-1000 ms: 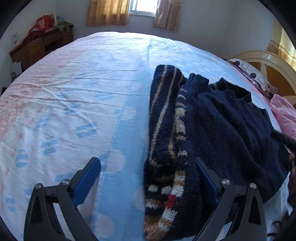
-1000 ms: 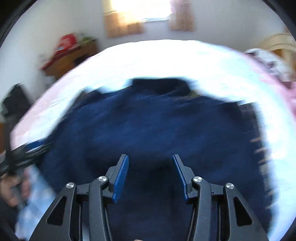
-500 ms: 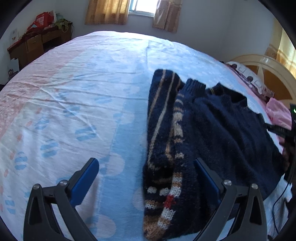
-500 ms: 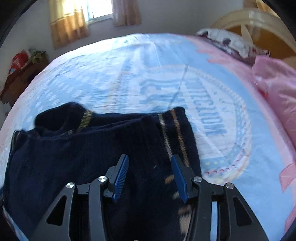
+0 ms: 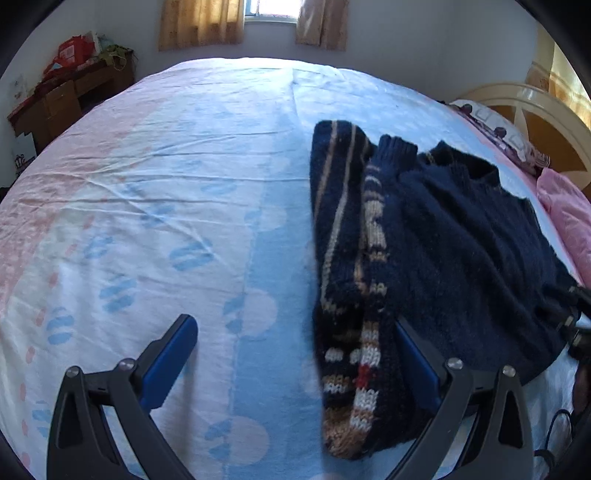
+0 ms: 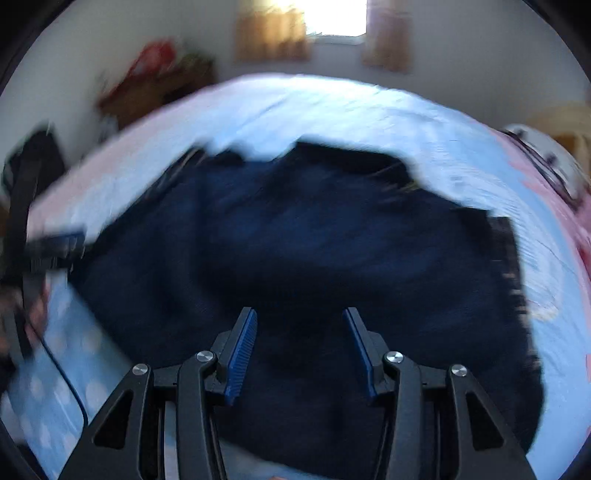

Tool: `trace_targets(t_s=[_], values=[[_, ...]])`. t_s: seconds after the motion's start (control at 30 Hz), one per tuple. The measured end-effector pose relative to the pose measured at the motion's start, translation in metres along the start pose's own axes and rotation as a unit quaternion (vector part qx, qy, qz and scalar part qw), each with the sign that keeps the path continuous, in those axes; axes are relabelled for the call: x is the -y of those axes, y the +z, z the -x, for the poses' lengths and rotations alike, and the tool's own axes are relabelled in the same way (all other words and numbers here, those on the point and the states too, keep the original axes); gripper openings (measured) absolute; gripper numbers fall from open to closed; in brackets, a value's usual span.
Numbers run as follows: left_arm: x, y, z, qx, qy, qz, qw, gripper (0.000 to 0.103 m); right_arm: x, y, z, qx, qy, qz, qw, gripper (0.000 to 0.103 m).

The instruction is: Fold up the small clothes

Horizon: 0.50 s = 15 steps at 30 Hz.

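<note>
Sweater [image 5: 454, 251], dark navy knit, lies on the bed [image 5: 177, 206], over toward the side where a pink blanket [image 5: 569, 221] and a patterned pillow [image 5: 498, 133] sit by the cream headboard [image 5: 546, 114]. One striped sleeve [image 5: 369, 266] is folded across the body, with tan, white and red bands near its lower end. The left tool [image 5: 295, 354] hangs above the sheet with its blue pads spread wide; the right-hand pad is at the sweater's striped edge, the other over bare sheet, and nothing is pinched between them. The right tool [image 6: 298, 347] hovers over the middle of the sweater, jaws partly apart and empty; that view is blurred. A wooden desk [image 5: 66, 99] stands beyond the bed, below the curtains [image 5: 201, 22].
</note>
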<state>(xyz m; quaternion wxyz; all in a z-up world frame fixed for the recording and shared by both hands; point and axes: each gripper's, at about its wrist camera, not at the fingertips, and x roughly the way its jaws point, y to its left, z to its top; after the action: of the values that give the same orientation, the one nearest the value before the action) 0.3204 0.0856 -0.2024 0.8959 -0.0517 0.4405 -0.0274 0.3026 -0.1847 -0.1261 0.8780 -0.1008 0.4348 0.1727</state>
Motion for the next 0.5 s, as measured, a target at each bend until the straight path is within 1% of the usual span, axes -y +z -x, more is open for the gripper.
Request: trace_targets(t_s=[0.03,0.07,0.13,0.23,0.37,0.47,0.5], values=[[0.001,0.000,0.002,0.003,0.002,-0.001,1.0000,0.103,-0.013,-0.003,-0.011,-0.017,0.001,0.013,1.000,0.049],[0.002,0.001,0.005,0.005,0.004,-0.005,1.0000,0.103,-0.021,-0.006,-0.016,-0.020,-0.011,0.021,1.000,0.049],[0.003,0.003,0.013,0.014,0.008,-0.014,0.9998,0.103,-0.029,-0.004,-0.014,-0.010,-0.027,0.029,0.999,0.049],[-0.002,0.004,0.021,0.019,0.003,-0.020,0.9996,0.103,-0.040,-0.001,-0.001,0.009,-0.011,0.035,0.999,0.049],[-0.010,0.008,0.026,0.020,0.000,-0.028,0.9994,0.103,-0.072,-0.004,0.013,0.035,-0.005,0.087,0.996,0.049],[-0.015,0.010,0.032,0.027,0.011,-0.034,0.9990,0.103,-0.092,-0.003,0.010,0.029,0.009,0.099,0.995,0.051],[-0.019,0.011,0.034,0.026,0.006,-0.031,0.9992,0.103,-0.097,-0.003,0.007,0.027,0.010,0.102,0.994,0.051]])
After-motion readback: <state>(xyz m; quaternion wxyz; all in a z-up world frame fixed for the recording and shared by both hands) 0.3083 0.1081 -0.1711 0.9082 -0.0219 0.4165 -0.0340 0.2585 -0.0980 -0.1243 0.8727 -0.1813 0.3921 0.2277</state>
